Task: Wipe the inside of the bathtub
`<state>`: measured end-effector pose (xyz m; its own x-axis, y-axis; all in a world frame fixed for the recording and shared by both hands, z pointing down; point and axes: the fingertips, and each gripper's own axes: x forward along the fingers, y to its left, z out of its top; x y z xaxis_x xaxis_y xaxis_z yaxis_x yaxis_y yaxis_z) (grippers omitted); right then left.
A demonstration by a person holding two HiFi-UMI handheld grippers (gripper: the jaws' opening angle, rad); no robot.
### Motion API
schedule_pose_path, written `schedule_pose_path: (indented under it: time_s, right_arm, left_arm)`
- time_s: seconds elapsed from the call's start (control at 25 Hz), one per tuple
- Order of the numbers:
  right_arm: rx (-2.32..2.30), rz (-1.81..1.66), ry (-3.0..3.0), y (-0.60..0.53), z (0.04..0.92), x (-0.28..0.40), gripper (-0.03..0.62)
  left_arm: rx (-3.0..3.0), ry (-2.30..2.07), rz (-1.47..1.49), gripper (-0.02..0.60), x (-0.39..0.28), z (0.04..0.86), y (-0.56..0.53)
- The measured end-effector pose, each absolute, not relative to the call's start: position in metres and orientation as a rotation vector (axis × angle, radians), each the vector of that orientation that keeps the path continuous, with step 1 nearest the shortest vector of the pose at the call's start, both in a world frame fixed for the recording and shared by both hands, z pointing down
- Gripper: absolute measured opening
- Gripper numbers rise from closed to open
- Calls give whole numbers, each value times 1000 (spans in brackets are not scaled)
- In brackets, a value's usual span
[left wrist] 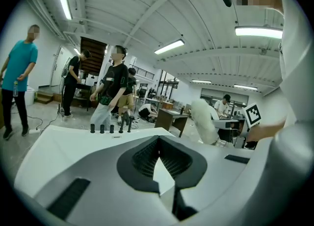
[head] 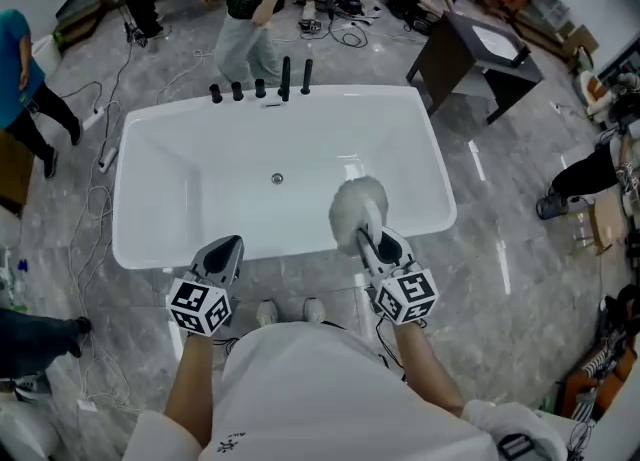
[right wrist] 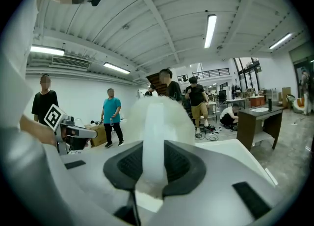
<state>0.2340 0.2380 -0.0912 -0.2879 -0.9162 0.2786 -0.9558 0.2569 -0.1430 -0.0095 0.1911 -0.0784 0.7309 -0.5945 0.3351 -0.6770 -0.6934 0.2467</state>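
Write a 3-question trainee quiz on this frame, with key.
1. True or false: the left claw is shut with nothing in it.
2. Where is the duster head? A) over the tub B) on the floor C) on the taps
3. Fill in: the right claw is shut on the duster's ____.
Key: 1 true; 2 A; 3 handle.

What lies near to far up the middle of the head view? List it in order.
Pair of white shoes → near rim of the white rectangular bathtub → small round metal drain → row of black tap fittings → person in light grey trousers.
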Motion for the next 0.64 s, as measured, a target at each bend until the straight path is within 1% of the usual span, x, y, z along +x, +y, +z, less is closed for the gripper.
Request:
schedule_pose_path:
  time_s: [0.64]
  right_arm:
    - [1810, 419, -2334, 261, -88, 217, 94]
  left_arm:
    - [2572, -929, 289, 12, -19, -69, 204]
